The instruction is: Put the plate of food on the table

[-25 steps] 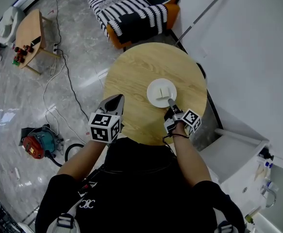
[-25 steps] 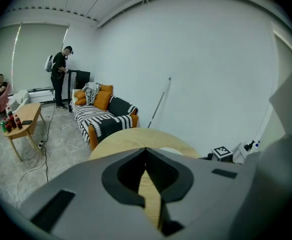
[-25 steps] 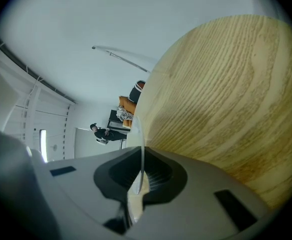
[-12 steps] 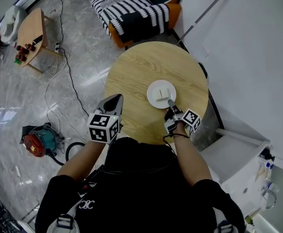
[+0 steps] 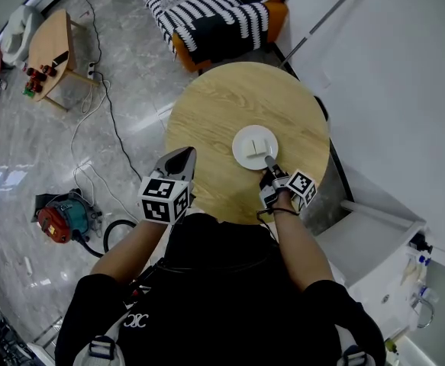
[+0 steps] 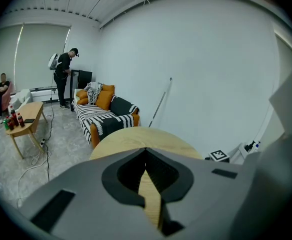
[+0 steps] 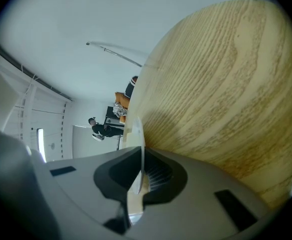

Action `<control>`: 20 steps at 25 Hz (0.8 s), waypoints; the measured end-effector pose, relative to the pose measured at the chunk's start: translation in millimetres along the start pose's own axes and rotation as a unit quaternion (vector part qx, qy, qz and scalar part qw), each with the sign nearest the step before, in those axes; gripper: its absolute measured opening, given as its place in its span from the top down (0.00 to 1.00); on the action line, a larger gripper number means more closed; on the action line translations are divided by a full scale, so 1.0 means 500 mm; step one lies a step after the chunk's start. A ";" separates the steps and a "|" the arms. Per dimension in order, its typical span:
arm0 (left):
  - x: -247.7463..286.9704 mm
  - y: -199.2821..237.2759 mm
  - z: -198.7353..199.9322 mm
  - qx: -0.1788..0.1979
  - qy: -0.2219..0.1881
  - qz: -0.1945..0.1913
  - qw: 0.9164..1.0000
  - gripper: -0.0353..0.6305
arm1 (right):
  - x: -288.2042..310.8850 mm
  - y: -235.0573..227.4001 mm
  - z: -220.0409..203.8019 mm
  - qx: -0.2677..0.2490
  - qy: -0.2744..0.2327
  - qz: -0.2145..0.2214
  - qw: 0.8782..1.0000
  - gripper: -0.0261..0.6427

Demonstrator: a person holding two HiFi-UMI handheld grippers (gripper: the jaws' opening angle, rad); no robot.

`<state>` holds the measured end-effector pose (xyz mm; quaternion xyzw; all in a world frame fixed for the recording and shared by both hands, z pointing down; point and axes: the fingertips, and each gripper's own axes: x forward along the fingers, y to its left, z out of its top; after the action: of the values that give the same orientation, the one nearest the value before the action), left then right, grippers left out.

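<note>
A round white plate (image 5: 254, 146) with two pale pieces of food (image 5: 258, 142) rests on the round wooden table (image 5: 222, 101), right of its middle. My right gripper (image 5: 269, 161) is shut on the plate's near rim. In the right gripper view the plate (image 7: 141, 134) shows edge-on, pinched between the jaws of the right gripper (image 7: 141, 156), with the table top (image 7: 221, 94) beside it. My left gripper (image 5: 182, 155) hovers over the table's near left edge, shut and holding nothing. In its own view the left gripper (image 6: 146, 150) points across the table (image 6: 135, 135).
A striped sofa (image 5: 207, 10) stands beyond the table. A low wooden side table (image 5: 46, 48) with bottles is at far left. A red machine (image 5: 58, 223) and cables lie on the floor. A white cabinet (image 5: 375, 242) is at right. Two people (image 6: 63, 76) are in the background.
</note>
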<state>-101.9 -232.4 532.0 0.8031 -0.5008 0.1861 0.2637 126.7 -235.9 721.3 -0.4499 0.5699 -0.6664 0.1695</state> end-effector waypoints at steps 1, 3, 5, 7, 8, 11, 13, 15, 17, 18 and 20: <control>0.000 0.000 -0.001 -0.001 0.000 0.000 1.000 0.94 | 0.000 0.000 0.000 0.001 0.001 -0.002 1.000 0.93; 0.000 0.000 -0.002 -0.002 0.001 0.000 1.000 0.94 | 0.000 -0.001 -0.001 0.003 0.003 -0.010 1.000 0.93; 0.003 -0.002 0.000 -0.003 0.000 -0.002 1.000 0.94 | 0.000 -0.003 0.000 0.004 0.005 -0.019 1.000 0.93; 0.007 -0.003 0.003 -0.003 -0.002 -0.003 1.000 0.94 | 0.001 -0.006 0.000 0.010 0.005 -0.025 1.000 0.93; 0.009 -0.002 0.005 -0.003 -0.003 -0.003 1.000 0.94 | 0.001 -0.008 0.000 0.015 0.005 -0.030 0.999 0.93; 0.013 -0.001 0.010 -0.003 -0.007 -0.003 1.000 0.94 | 0.003 -0.016 0.001 0.026 0.007 -0.052 0.998 0.93; 0.015 0.000 0.012 -0.003 -0.007 -0.003 1.000 0.94 | 0.002 -0.020 0.005 0.014 0.006 -0.076 0.997 0.93; 0.016 0.000 0.014 -0.004 -0.006 -0.004 1.000 0.94 | 0.002 -0.022 0.010 -0.011 0.006 -0.103 0.995 0.92; 0.018 0.000 0.017 -0.004 -0.006 -0.006 1.000 0.94 | 0.003 -0.018 0.014 -0.047 0.003 -0.127 0.991 0.91; 0.020 0.001 0.018 -0.004 -0.006 -0.006 1.000 0.94 | 0.003 -0.015 0.018 -0.070 -0.003 -0.139 0.988 0.88; 0.021 0.003 0.020 -0.003 -0.008 -0.005 1.000 0.94 | -0.001 -0.010 0.028 -0.123 -0.019 -0.169 0.978 0.82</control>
<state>-98.1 -246.5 530.4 0.8063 -0.4993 0.1764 0.2634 139.6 -242.5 725.1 -0.5697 0.5599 -0.6016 0.0081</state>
